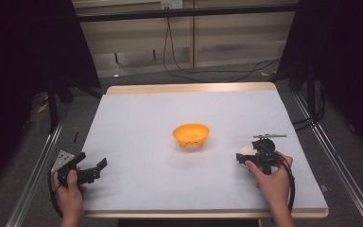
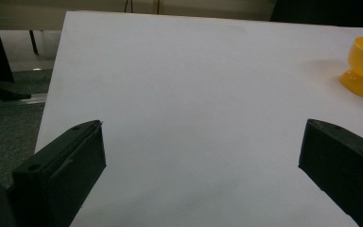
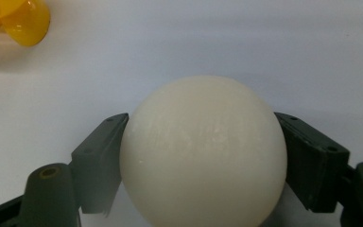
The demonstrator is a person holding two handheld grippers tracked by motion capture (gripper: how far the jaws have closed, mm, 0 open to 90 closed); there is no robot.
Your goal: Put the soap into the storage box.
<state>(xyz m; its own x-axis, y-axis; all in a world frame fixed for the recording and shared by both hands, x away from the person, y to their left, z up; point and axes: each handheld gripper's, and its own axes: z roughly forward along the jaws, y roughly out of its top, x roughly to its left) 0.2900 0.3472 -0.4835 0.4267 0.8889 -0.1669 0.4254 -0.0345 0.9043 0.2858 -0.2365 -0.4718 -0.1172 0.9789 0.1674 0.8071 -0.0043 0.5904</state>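
Cream-white ball [image 3: 203, 151] sits pinched in the right hand-held gripper [image 1: 249, 156] at about four o'clock from the orange bowl [image 1: 191, 135] on the desk [image 1: 170, 184], probably bound there, while the left hand-held gripper [image 1: 94, 170] waits wide and empty.

Cream ball [image 3: 203, 151] — orange bowl [image 1: 191, 135].

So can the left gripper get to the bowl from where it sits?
Probably yes. The left gripper is open and holds nothing, and bare table lies between it and the orange bowl. The right gripper, shut on the ball, sits off to the bowl's other side.
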